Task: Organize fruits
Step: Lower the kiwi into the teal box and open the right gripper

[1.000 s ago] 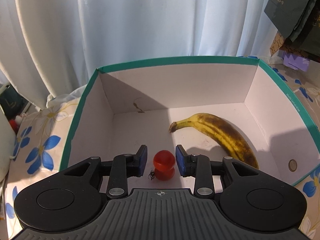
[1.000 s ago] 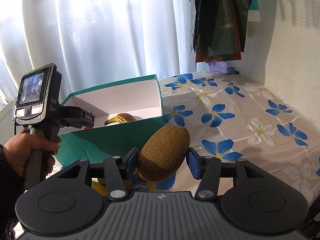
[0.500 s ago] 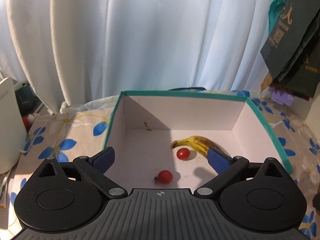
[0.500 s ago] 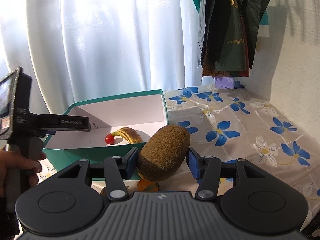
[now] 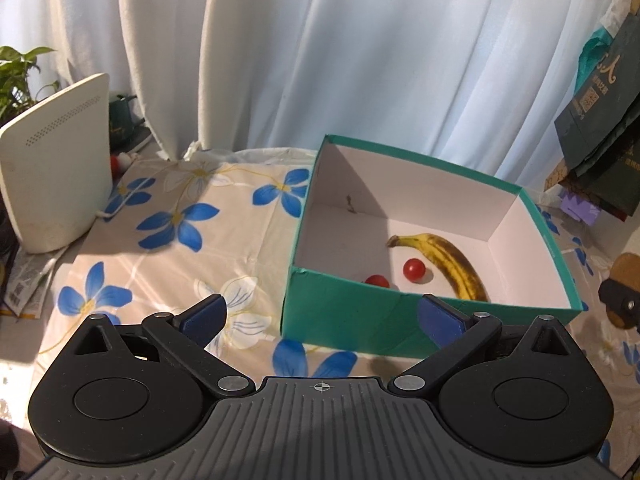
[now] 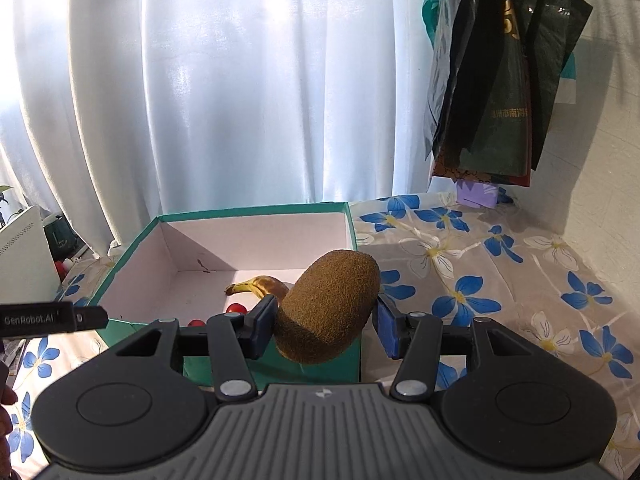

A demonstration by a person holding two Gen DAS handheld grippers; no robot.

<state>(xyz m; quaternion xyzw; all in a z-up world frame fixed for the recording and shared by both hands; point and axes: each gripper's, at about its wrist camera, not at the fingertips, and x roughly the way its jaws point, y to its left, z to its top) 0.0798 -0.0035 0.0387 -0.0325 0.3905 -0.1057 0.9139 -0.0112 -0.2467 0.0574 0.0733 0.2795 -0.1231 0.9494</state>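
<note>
Floral tablecloth (image 5: pixel 168 240); box (image 5: pixel 400 328): one banana (image 5: pixel 448 260), two tomatoes (image 5: pixel 414 269).

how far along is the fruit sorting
Done: a banana and two tomatoes lie in the green box. In hand: the right tool is shut on a kiwi, held at the box's near edge. The left tool is open and empty outside the box. Left: dropping the kiwi in; other fruit outside can't be seen now.
</note>
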